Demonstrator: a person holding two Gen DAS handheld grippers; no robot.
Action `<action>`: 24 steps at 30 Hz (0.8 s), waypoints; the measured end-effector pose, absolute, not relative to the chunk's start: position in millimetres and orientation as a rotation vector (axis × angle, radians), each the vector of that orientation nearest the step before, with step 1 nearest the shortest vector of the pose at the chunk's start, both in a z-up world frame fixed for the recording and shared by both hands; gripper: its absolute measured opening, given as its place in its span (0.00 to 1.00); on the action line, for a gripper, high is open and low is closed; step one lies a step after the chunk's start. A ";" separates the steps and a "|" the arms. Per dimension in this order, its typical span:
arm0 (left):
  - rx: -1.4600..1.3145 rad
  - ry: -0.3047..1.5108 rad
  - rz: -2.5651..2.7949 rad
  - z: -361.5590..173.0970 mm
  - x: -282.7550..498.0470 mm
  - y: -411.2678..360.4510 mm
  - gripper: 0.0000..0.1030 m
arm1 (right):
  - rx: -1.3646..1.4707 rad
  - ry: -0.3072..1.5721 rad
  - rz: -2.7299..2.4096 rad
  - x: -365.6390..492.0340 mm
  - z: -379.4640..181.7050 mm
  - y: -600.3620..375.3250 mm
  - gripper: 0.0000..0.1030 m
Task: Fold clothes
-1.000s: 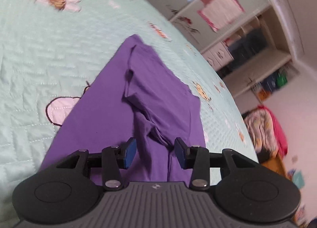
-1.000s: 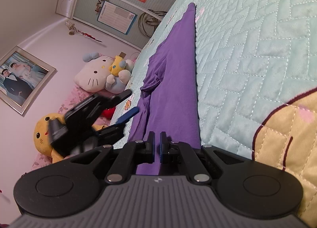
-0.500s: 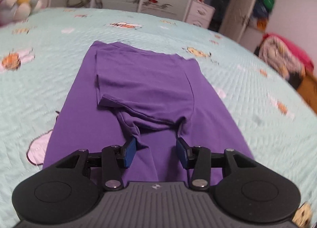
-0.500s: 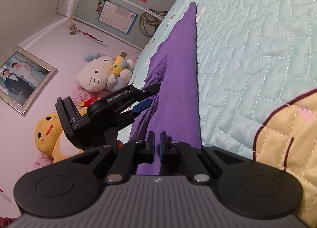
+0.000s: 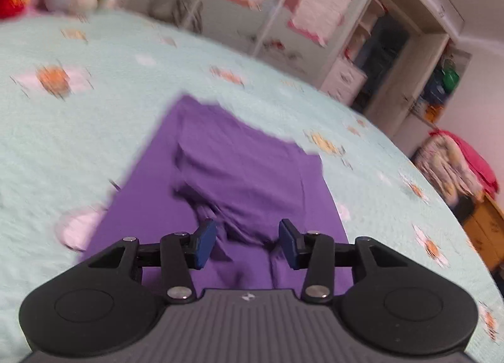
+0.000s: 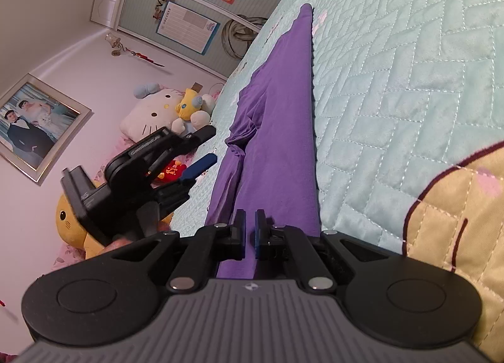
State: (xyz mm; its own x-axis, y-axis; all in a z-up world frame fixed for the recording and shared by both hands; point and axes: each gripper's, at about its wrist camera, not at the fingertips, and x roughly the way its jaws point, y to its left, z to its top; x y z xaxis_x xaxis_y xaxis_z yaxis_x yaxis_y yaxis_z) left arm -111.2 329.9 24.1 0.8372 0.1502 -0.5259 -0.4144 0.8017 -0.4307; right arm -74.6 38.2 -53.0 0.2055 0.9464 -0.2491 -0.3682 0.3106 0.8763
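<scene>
A purple garment (image 5: 239, 174) lies spread on the bed, filling the centre and lower middle of the left wrist view. Its far part sits folded back over the near part — a doubled layer with a rumpled, bunched edge at lower centre. In the right wrist view the same purple garment (image 6: 283, 117) runs as a long band from top centre down to the bottom middle, flat along its right edge, creased along its left.

Both tongs share one build. The left tongs (image 5: 247, 243) have a ribbed grey body with a small white logo, two round black side housings, black linkage arms with silver screws, and blue pads. The right tongs (image 6: 249, 233) look the same along the frame's lower edge.
</scene>
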 end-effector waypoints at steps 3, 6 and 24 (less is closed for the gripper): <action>-0.535 0.539 0.298 11.0 -103.8 330.7 0.38 | 0.780 0.929 1.060 -75.1 -53.2 37.3 0.04; -0.546 0.507 0.272 8.5 -110.9 334.4 0.41 | 0.792 0.928 1.073 -75.3 -52.8 36.4 0.11; -0.604 0.406 0.130 -7.9 -109.0 349.8 0.64 | 0.772 0.916 1.090 -77.0 -49.1 39.0 0.17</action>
State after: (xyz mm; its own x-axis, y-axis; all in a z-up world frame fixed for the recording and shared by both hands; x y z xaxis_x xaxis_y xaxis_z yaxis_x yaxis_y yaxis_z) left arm -109.0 349.8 -7.9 0.9133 0.0016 -0.4072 -0.2355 0.8179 -0.5249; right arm -77.0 39.0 -49.1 0.1896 0.9549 -0.2287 -0.3888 0.2869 0.8755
